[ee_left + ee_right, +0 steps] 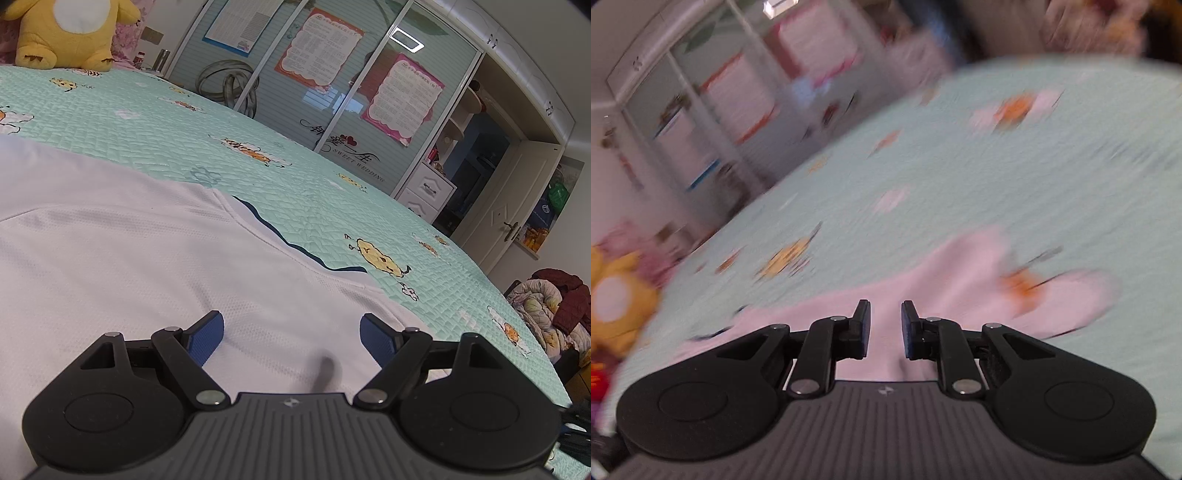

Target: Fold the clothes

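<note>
The left gripper gaped over the white shirt; the right gripper, narrowly parted, gripped nothing. Its blurred view suggested a grab could miss.

A home bedroom: ahead of the tool lies a bed under a mint quilted bedspread with cartoon prints, a yellow plush toy at its far edge, and beyond it a sliding-door wardrobe hung with posters.
</note>
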A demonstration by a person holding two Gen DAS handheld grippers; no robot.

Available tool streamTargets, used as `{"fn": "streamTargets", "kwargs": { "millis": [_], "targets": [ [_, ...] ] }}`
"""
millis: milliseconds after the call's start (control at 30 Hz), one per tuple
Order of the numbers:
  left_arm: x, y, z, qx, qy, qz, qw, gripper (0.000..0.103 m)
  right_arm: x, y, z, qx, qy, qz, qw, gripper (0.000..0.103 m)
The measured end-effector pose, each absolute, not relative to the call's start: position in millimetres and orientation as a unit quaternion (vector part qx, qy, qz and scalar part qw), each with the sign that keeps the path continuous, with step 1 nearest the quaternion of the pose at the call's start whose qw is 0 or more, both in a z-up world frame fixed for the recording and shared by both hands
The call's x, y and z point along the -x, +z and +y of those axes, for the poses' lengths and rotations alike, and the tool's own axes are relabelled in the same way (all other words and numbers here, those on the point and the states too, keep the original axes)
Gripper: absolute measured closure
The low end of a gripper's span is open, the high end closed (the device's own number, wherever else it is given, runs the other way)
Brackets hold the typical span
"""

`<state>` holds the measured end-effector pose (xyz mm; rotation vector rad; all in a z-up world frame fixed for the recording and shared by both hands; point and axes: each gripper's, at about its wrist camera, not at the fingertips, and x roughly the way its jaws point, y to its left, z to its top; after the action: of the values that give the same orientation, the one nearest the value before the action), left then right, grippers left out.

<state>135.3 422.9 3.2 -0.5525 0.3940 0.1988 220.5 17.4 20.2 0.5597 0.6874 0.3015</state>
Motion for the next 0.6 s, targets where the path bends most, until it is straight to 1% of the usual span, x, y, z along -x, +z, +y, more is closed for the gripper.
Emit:
{"fn": "streamTargets", "kwargs": {
  "millis": [67,100,133,200,267,300,367,467,533,600],
  "targets": [
    [-135.4,2.7,423.2,0.271,0.097,0.193,0.938,0.019,-241.3,9.2,20.2,-0.275,0.144,0.366,0.877,0.085],
    [-135.2,2.6,423.2,0.271,0.097,0.193,0.938,0.019,-245.4,3.9,13.7,-0.281,0.122,0.365,0.879,0.099],
    [-135.2,2.7,423.1,0.271,0.097,0.193,0.938,0.019,-248.2,-1.3,5.9,-0.287,0.098,0.361,0.882,0.103],
    [-135.4,3.0,422.9,0.271,0.097,0.193,0.938,0.019,-243.5,-1.6,-11.0,-0.291,0.033,0.33,0.898,0.103],
    [-135.2,3.0,422.9,0.27,0.098,0.193,0.938,0.019,-233.6,9.4,-3.3,-0.22,-0.021,0.308,0.925,0.103],
    [-135.2,3.1,422.8,0.269,0.098,0.193,0.938,0.019,-228.5,15.4,1.8,-0.181,-0.047,0.297,0.937,0.099],
    [-135.3,3.1,422.3,0.269,0.098,0.193,0.939,0.019,-212.4,28.9,29.2,-0.102,-0.041,0.271,0.956,0.098],
    [-135.6,3.0,421.5,0.267,0.099,0.194,0.939,0.019,-191.8,39.9,63.5,-0.091,0.084,0.268,0.955,0.097],
    [-135.8,3.0,421.1,0.266,0.099,0.194,0.939,0.019,-200.4,36.1,74.0,-0.13,0.14,0.299,0.935,0.095],
    [-135.8,2.8,420.9,0.266,0.099,0.194,0.939,0.019,-219.9,25.9,73.9,-0.168,0.16,0.333,0.914,0.095]
  ]
}}
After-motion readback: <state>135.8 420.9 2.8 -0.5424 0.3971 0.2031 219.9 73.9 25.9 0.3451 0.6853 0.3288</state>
